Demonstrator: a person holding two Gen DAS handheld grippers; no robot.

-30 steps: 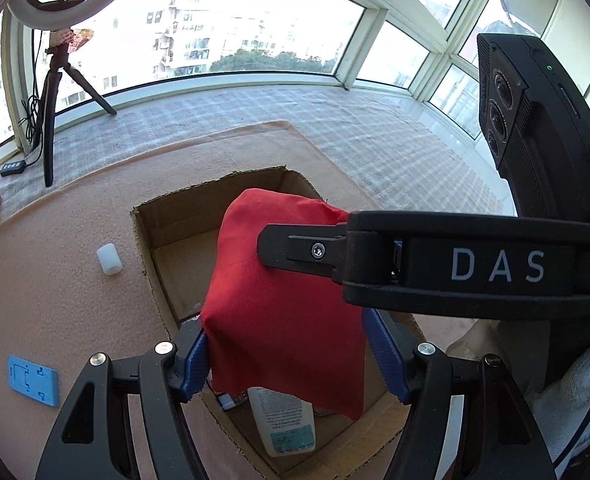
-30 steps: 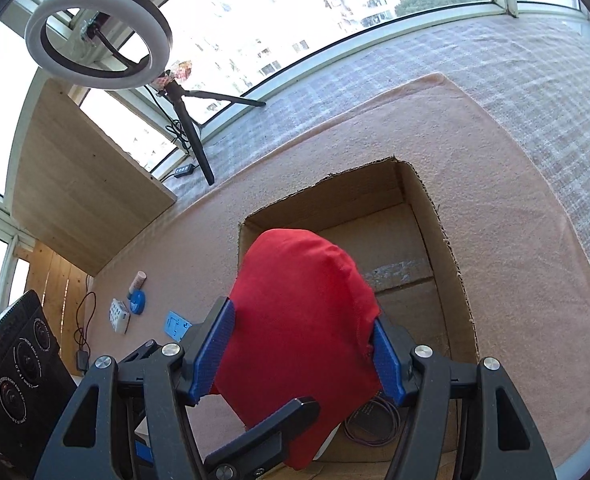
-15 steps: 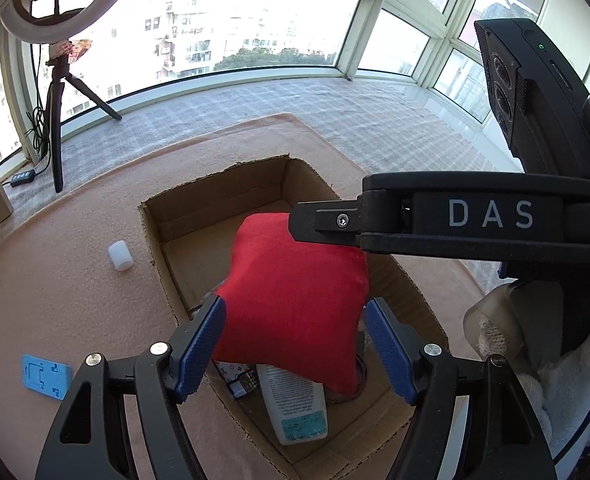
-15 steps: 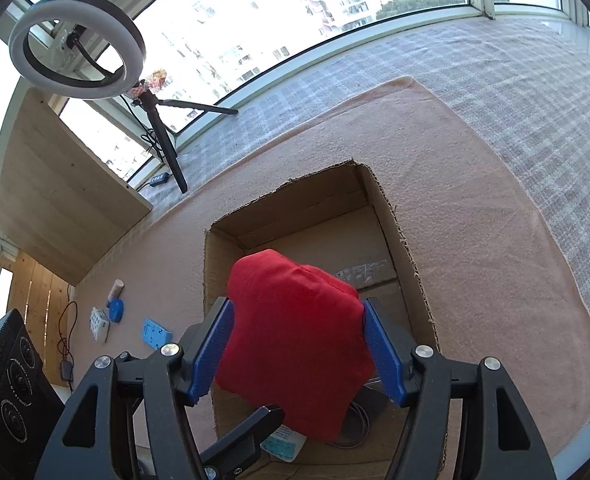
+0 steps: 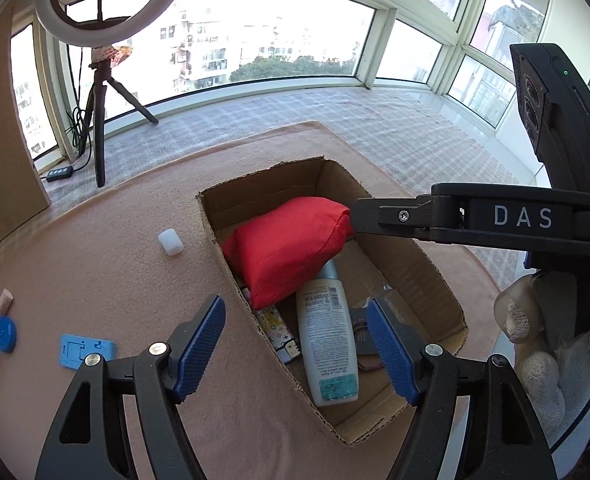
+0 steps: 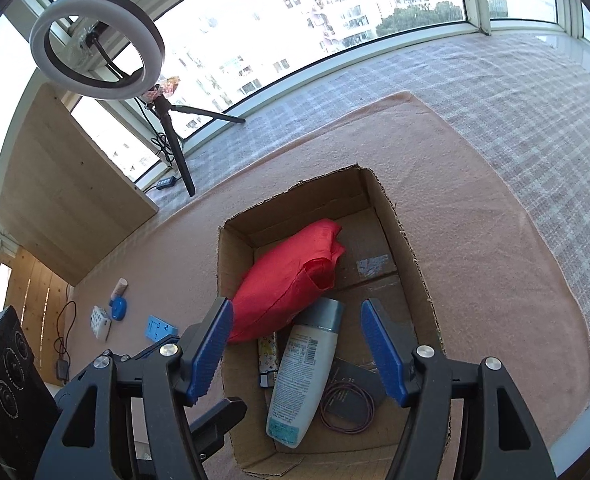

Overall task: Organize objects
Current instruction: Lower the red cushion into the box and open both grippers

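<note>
Left wrist view: the left gripper point(image 5: 295, 344) hangs above the near end of the open brown cardboard box point(image 5: 427, 268), its blue-padded jaws spread with nothing between them; they have just been opening, and the soft red fabric pouch point(image 5: 287, 244) lies free inside the box, leaning against the left wall and over the top of the white plastic lotion bottle with a grey cap point(image 5: 327, 340). The pouch rests that way probably because the bottle and a small patterned packet point(image 5: 275, 328) already fill the floor there. Across the right of this view reaches the black finger of the right gripper point(image 5: 415, 220), its tip beside the pouch's upper corner, not clearly touching. A gloved hand point(image 5: 535, 348) carries it. Outside the box, on the pinkish felt-covered table point(image 5: 115, 260), wait a small white cylinder point(image 5: 170, 242), a blue flat plastic piece point(image 5: 87, 351) and a blue round disc point(image 5: 6, 333), likely next for sorting

Right wrist view: the right gripper point(image 6: 295, 346) also stands with jaws apart and empty above the box, the pouch point(image 6: 287, 280) just beyond its left pad. A purple elastic loop point(image 6: 347, 408) lies on a dark flat card beside the bottle point(image 6: 303, 376). A ring light on a tripod point(image 6: 95, 56) stands at the window
</note>
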